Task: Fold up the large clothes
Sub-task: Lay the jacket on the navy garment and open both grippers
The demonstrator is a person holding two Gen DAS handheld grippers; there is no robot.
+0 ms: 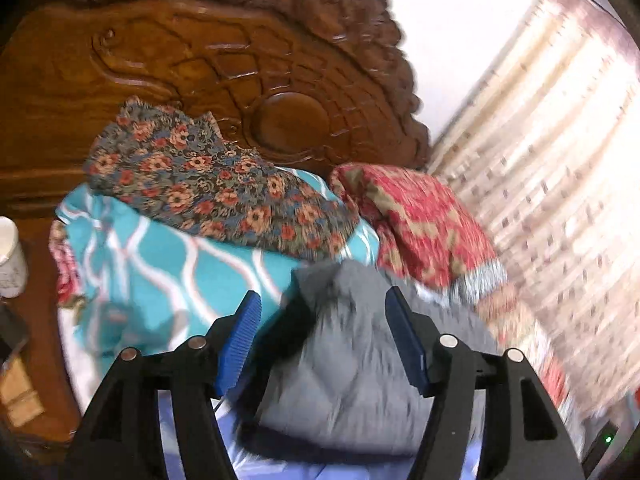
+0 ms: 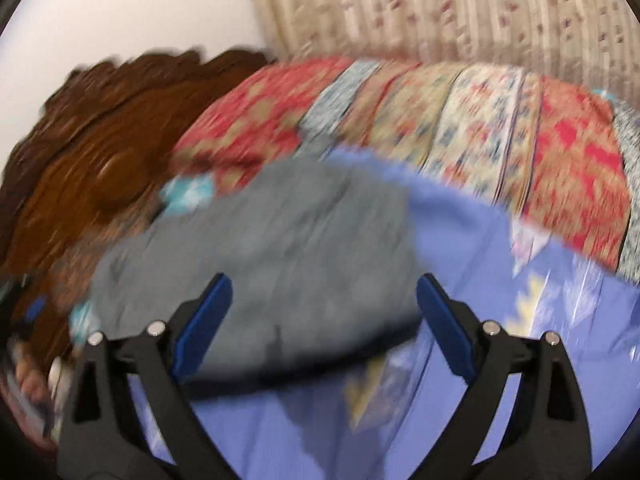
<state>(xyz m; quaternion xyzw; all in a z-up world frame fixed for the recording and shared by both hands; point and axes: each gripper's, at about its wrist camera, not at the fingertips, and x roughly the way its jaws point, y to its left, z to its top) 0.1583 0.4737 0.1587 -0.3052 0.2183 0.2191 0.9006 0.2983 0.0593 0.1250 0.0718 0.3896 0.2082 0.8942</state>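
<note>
With both the left gripper (image 1: 324, 320) and the right gripper (image 2: 324, 304) spread wide and empty, the bunched grey garment (image 2: 280, 248) risked slumping unfolded on the bed sheet (image 2: 500, 320).

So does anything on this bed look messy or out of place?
Nothing looks spilled or damaged. The grey garment lies bunched on the blue sheet rather than flat, and a floral cloth is heaped loosely on the turquoise bedding by the headboard. Both views are blurred.
</note>
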